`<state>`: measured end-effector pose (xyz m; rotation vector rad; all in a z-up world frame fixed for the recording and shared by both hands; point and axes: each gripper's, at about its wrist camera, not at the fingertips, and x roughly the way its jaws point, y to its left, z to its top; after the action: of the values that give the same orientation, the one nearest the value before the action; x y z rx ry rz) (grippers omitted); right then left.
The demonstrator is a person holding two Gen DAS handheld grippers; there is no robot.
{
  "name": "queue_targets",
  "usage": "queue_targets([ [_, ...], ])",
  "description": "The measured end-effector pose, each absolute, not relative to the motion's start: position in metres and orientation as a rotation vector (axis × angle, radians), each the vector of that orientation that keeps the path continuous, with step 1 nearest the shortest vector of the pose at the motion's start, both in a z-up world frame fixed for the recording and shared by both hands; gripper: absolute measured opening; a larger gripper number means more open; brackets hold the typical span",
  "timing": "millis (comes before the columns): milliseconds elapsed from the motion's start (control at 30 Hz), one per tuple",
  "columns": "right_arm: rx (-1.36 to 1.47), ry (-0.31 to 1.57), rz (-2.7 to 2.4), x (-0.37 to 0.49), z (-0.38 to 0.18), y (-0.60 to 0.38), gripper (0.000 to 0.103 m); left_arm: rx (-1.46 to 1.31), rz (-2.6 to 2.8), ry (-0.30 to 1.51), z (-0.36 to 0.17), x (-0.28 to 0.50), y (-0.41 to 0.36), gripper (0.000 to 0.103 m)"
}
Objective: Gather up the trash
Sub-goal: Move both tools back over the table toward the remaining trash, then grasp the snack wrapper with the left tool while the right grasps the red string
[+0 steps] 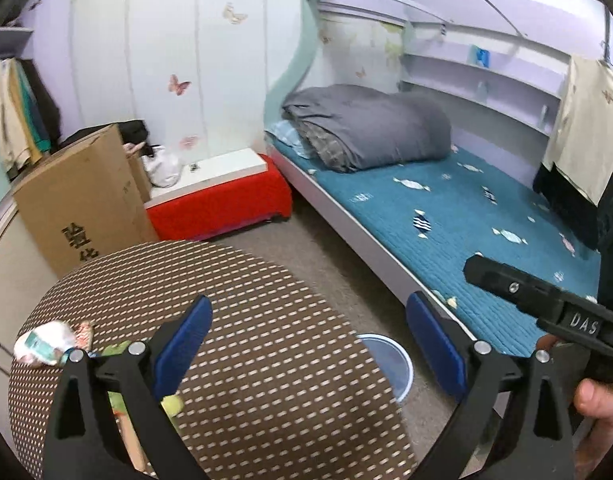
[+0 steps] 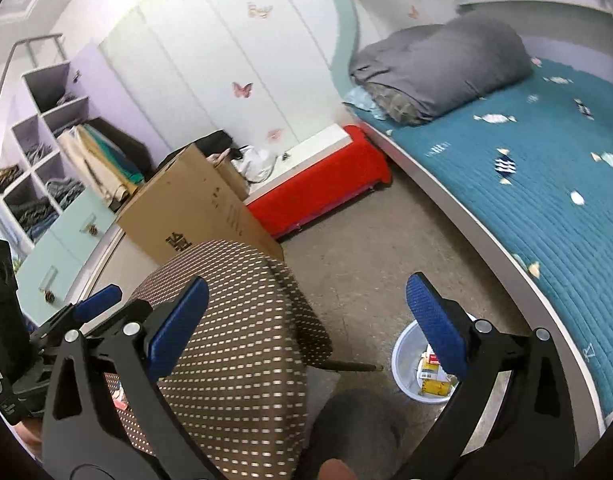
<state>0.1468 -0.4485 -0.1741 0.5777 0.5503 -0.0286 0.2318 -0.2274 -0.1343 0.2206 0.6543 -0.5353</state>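
Observation:
A brown table (image 1: pixel 266 320) with a pale dash pattern fills the lower left. Crumpled white and teal wrappers (image 1: pixel 46 344) lie at its left edge, with a green scrap (image 1: pixel 172 402) behind my left finger. My left gripper (image 1: pixel 310 352) is open and empty above the table. A white waste bin (image 2: pixel 410 364) stands on the floor beside the bed, holding yellow and red packaging (image 2: pixel 432 376); its rim also shows in the left wrist view (image 1: pixel 390 360). My right gripper (image 2: pixel 306 328) is open and empty, above the table edge and the bin.
A cardboard box (image 1: pixel 82 200) stands behind the table. A red bench (image 1: pixel 222 200) with a white top lies against the wardrobe. A bed with a teal cover (image 1: pixel 466 216) and a grey duvet (image 1: pixel 366 128) runs along the right. Carpet lies between.

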Motion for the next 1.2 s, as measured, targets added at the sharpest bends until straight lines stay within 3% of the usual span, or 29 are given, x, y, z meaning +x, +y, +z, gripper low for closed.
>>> queue_targets([
  [433, 0.427, 0.577, 0.123, 0.174, -0.152, -0.355, 0.097, 0.146, -0.359, 0.621, -0.131, 0.227, -0.111, 0.096],
  [767, 0.317, 0.65, 0.254, 0.198, -0.157, -0.285, 0.097, 0.069, -0.203, 0.69, -0.163, 0.23, -0.01, 0.095],
  [1200, 0.234, 0.743, 0.336, 0.22, -0.176, -0.227, 0.097, 0.16, -0.174, 0.834, -0.222, 0.238, 0.025, 0.095],
])
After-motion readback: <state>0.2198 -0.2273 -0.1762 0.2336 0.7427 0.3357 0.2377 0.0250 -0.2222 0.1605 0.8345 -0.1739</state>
